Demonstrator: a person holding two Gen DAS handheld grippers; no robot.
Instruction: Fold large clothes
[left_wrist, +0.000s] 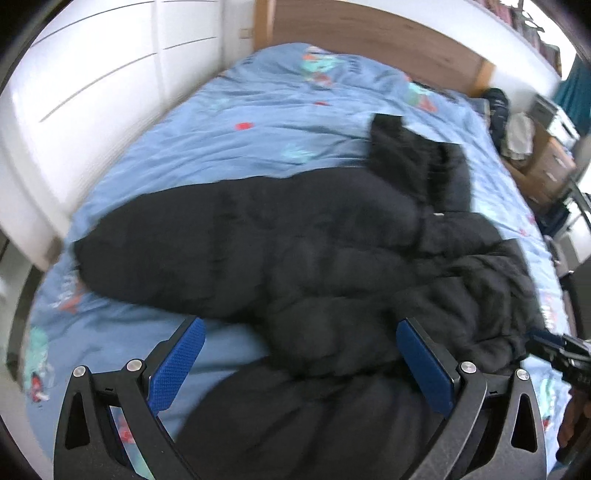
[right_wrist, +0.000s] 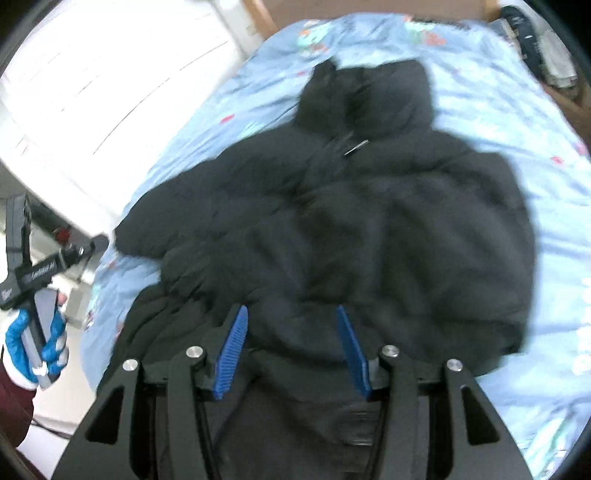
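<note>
Left wrist view: your left gripper (left_wrist: 299, 360) has its fingers spread w/ nothing pinched, over the black hooded jacket (left_wrist: 303, 243) lying across the blue bed (left_wrist: 229, 122). You look btwn folds; next, probably grab the sleeve (left_wrist: 122, 266) sticking out left.

Right wrist view: right gripper (right_wrist: 291, 350) fingers are part-spread, pinching nothing, above the jacket's hem. Jacket is puffy, rumpled, hood (right_wrist: 369, 96) toward the headboard.
</note>
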